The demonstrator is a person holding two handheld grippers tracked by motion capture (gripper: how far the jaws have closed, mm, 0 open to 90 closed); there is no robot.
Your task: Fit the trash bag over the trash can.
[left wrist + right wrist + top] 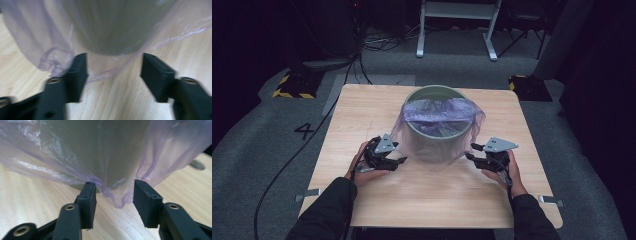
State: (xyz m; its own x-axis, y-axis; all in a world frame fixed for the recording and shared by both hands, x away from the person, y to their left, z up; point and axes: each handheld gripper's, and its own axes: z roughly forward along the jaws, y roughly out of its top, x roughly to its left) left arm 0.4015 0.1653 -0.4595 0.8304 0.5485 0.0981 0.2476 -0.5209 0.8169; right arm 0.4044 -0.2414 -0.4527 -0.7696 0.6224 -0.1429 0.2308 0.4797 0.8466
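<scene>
I count one grey-green bin (pixel 435 127) on the table (pixel 377 200), one purple plastic bag (pixel 439 111) draped into and over it, and two hand-held grippers. The bin stands just past the table's middle, toward twelve o'clock from me. The bag lines the rim and hangs down the outside to the tabletop.

My left hand-held gripper (pixel 401 160) sits at about eight o'clock from the bin, low over the table, jaws spread. In the left gripper view the bag's hem (pixel 100 75) lies on the wood between the jaws, brushing the left one; I cannot tell whether it truly touches, and the pads do not press on it. The bin's base (pixel 112 37) is just beyond.

My right hand-held gripper (pixel 471 151) is at about four o'clock from the bin, jaws likewise spread. In the right gripper view a fold of the bag (pixel 122 195) droops between them, close to the left jaw, not pinched.

Both gripper views are blurred by motion, and they cut off the bin's top. From the high view the bin's inside is dim under wrinkled plastic, so I cannot make out its contents. My forearms in dark sleeves (pixel 329 210) run off the bottom edge.
</scene>
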